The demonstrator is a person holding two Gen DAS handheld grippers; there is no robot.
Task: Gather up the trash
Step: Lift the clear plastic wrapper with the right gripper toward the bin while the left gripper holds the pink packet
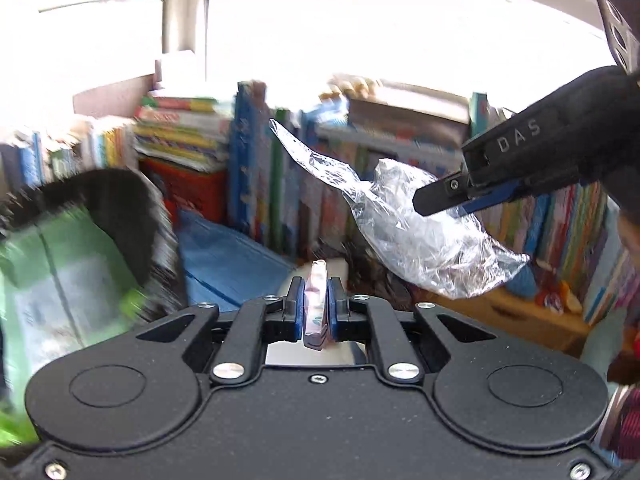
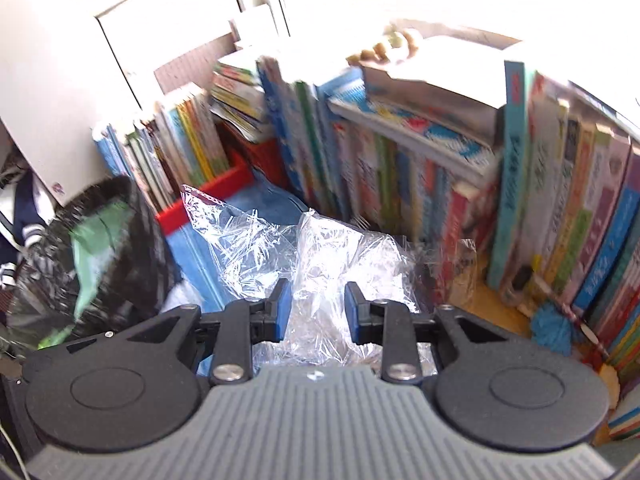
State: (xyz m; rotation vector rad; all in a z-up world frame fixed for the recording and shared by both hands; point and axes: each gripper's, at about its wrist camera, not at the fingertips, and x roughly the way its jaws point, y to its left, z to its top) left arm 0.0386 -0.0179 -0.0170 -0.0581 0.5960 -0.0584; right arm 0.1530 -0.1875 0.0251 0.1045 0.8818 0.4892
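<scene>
Crumpled clear plastic wrap (image 2: 320, 264) sits between the right gripper (image 2: 316, 308) fingers.

The right gripper (image 1: 460, 200), seen from the left wrist camera, bears the raised letters "DAS" on its black body, reading along its length. No other lettering on it is legible. The books (image 2: 520, 184) on the shelf carry printed spines and covers, but motion blur leaves every title unreadable in both views. A tall teal spine (image 2: 514, 160) shows a column of dark characters that cannot be made out. The pink wrapper (image 1: 316, 304) clamped in the left gripper (image 1: 316, 300) shows a small dark mark near its lower end, too small to read.
</scene>
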